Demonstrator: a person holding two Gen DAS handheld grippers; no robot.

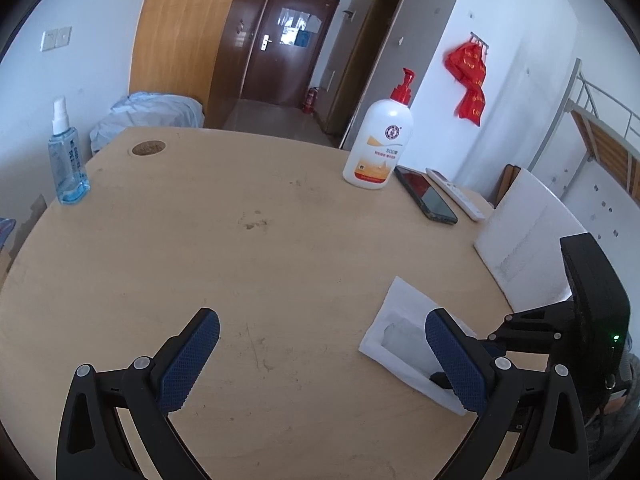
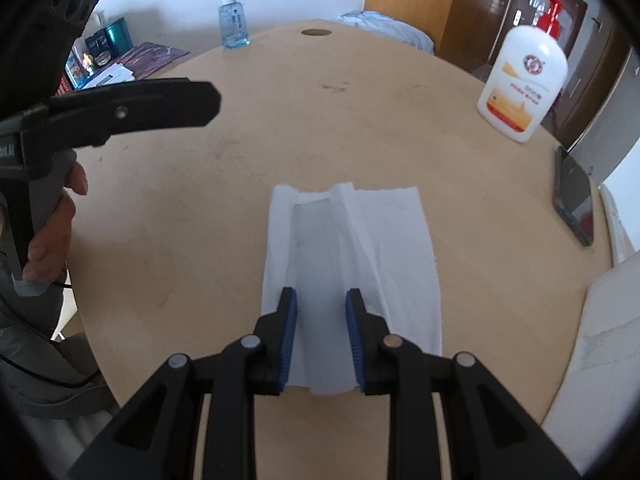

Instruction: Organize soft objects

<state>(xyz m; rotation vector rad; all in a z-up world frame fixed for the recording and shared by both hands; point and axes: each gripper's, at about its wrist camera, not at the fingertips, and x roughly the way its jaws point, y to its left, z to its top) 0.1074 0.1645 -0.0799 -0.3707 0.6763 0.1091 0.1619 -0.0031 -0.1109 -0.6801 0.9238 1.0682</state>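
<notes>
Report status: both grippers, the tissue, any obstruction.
Left gripper open, over bare table. Right gripper narrow, straddling raised fold of tissue; grip unconfirmed. Nothing in the way.

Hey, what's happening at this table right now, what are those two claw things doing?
A person holds a claw in each hand over a wooden table. The right claw points down at a white tissue lying flat, its narrowly parted pads straddling a raised fold; whether they pinch it is unclear. The left claw hangs open beside the tissue, holding nothing. A lotion bottle, a spray bottle and a phone stand aside, untouched.
</notes>
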